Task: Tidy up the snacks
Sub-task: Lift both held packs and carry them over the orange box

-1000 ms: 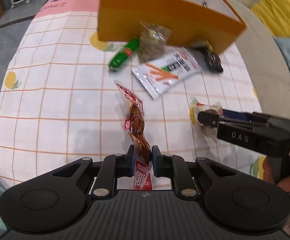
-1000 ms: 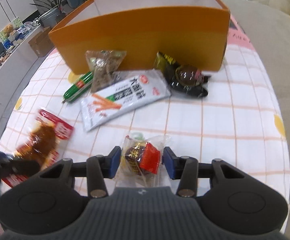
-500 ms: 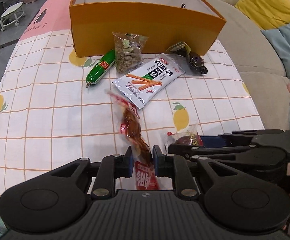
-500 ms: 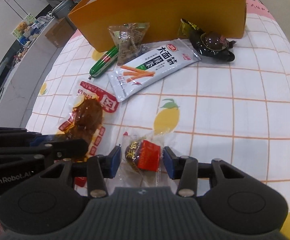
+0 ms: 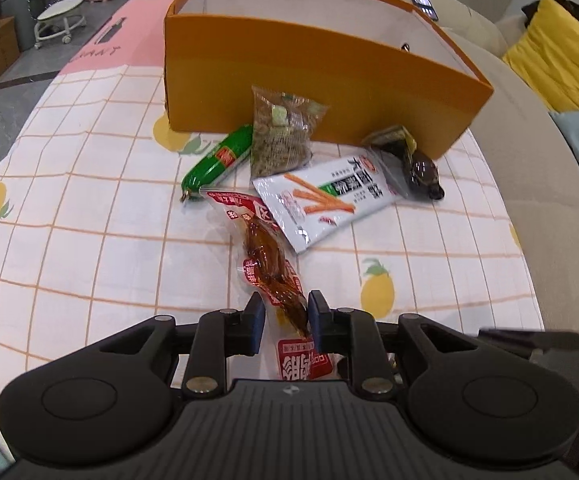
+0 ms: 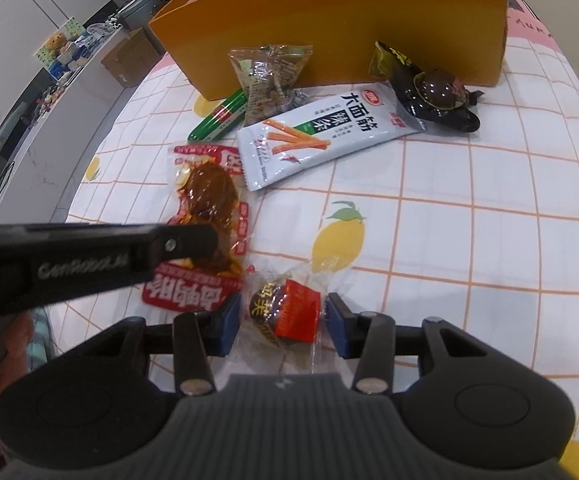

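My left gripper (image 5: 283, 316) is shut on a red-and-clear packet of brown meat (image 5: 267, 256), which lies stretched over the tablecloth; it also shows in the right wrist view (image 6: 209, 204). My right gripper (image 6: 283, 318) is shut on a small clear-wrapped snack with a red label (image 6: 289, 314), low over the cloth. An open orange box (image 5: 313, 76) stands at the back. In front of it lie a green sausage (image 5: 217, 162), a clear bag of greenish bits (image 5: 281, 136), a white spicy-strip packet (image 5: 325, 198) and a dark egg packet (image 5: 417, 168).
The table has a white cloth with orange grid and lemon prints (image 5: 89, 200). A beige sofa (image 5: 537, 152) with a yellow cushion (image 5: 561, 68) runs along the right. A phone (image 5: 421, 0) lies behind the box. The left gripper's body (image 6: 89, 256) crosses the right wrist view.
Both grippers have pulled back from the box and come down toward the near part of the table, each still holding its snack. The meat packet now lies along the cloth.
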### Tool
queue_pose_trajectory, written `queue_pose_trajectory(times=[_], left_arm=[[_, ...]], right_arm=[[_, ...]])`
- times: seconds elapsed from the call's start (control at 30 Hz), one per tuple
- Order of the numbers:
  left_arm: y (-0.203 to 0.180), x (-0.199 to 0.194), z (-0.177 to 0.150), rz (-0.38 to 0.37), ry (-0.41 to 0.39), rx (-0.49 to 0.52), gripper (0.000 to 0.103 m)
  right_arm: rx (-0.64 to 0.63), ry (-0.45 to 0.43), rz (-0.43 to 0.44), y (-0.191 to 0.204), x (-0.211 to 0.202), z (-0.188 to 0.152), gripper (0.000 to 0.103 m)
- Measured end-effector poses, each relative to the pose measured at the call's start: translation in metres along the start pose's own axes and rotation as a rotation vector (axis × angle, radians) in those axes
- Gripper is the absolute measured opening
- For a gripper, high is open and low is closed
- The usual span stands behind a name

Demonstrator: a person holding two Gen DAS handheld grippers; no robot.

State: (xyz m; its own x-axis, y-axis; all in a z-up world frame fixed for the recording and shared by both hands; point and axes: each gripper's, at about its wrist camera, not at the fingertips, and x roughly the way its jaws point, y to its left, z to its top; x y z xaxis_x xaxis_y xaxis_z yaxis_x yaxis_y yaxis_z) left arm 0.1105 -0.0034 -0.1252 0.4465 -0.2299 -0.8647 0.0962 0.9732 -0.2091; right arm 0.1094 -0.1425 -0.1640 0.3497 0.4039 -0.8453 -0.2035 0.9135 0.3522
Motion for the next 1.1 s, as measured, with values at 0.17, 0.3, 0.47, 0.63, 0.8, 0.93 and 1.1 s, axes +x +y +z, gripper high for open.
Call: queue_pose_trajectory(times=[0.17,0.3,0.47,0.63,0.8,0.93,1.1], left_arm=[[-0.008,0.011,0.001,0.021,-0.012,-0.002,0.034],[-0.003,0.018,0.002,0.04,-0.004,-0.043,0.033],[0.0,0.011,0.002,0.04,-0.027,-0.045,0.022],[0.003,-0.001,0.0,0.027,-0.007,-0.042,0.017],[0.005,-0.018,-0.005,0.015,-0.004,-0.02,0.017],[0.007,-0.036,-0.005,-0.007,-0.019,-0.037,0.017],[0.008,-0.062,-0.002,-0.036,-0.074,-0.045,0.017]], right_arm=[[0.018,-0.014,0.021,-0.002,0.002,0.002,0.044],[0.019,-0.015,0.025,-0.002,0.004,0.003,0.044],[0.021,-0.015,0.028,-0.003,0.004,0.003,0.044],[0.023,-0.001,0.014,-0.002,0.003,0.003,0.043],[0.05,0.017,-0.001,-0.005,0.0,0.002,0.042],[0.062,0.0,-0.03,-0.005,-0.008,0.004,0.042],[0.048,-0.06,-0.067,0.002,-0.032,0.01,0.042]])
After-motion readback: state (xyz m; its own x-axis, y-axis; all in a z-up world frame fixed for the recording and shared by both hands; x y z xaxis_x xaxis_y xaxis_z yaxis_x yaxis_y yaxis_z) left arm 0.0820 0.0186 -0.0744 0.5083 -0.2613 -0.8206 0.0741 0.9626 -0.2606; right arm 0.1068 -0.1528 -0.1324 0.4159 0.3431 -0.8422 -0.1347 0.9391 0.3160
